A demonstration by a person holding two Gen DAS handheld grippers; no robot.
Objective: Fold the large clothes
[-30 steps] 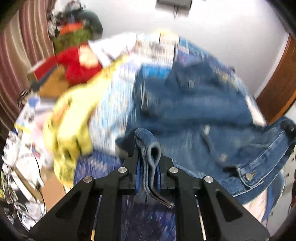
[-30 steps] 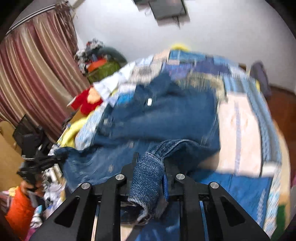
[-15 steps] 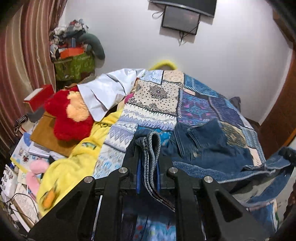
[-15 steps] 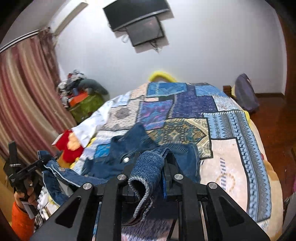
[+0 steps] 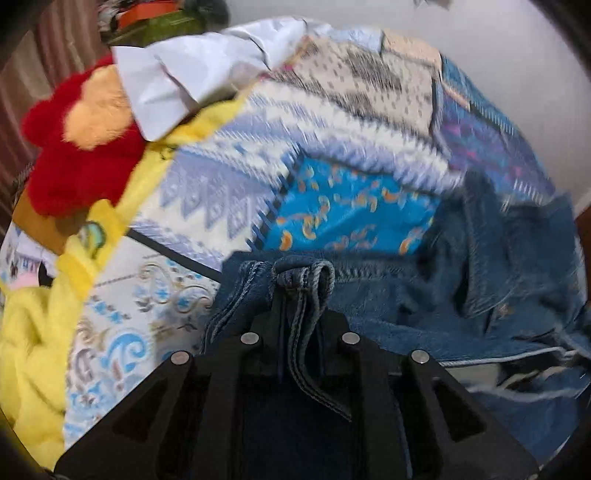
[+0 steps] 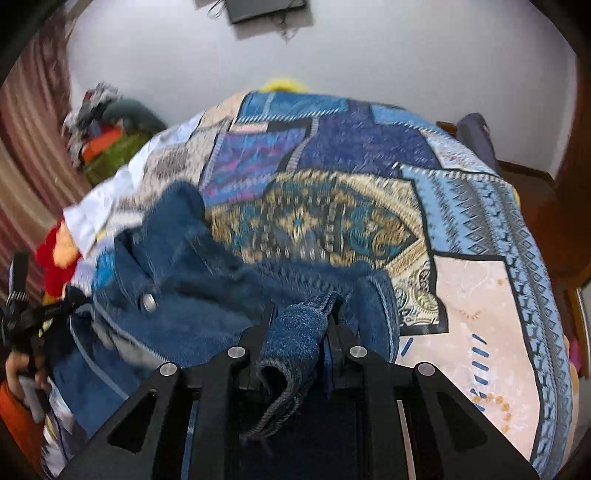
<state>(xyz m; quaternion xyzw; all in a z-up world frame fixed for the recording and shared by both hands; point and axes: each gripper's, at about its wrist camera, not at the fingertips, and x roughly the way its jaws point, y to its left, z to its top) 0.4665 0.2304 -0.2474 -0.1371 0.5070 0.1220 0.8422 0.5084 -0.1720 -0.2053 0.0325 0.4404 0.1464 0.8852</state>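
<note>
Bed (image 6: pixel 480 288) under a patchwork quilt of blue, cream and gold printed panels, filling most of both views. White wall (image 6: pixel 369 48) behind, with a dark wall-mounted screen (image 6: pixel 266 9) at top. Striped maroon curtain (image 6: pixel 26 155) at left.

Blue denim jacket (image 6: pixel 207 295) spread crumpled across near part of bed, collar and a metal button facing up.

Left gripper (image 5: pixel 301 295): jaws clamped on a bunched folded denim hem. Right gripper (image 6: pixel 303 321): jaws clamped on a thick denim fold, loose end drooping back over the jaws.

Left wrist view only: red and tan plush toy (image 5: pixel 81 147), crumpled white sheet (image 5: pixel 184 81), yellow fleece blanket (image 5: pixel 33 350) along bed's left edge; heavy blur throughout. Right wrist view only: far end of bed, dark bundle (image 6: pixel 476 136) by wooden floor, cluttered green basket (image 6: pixel 110 151), left gripper seen from outside at left border.
</note>
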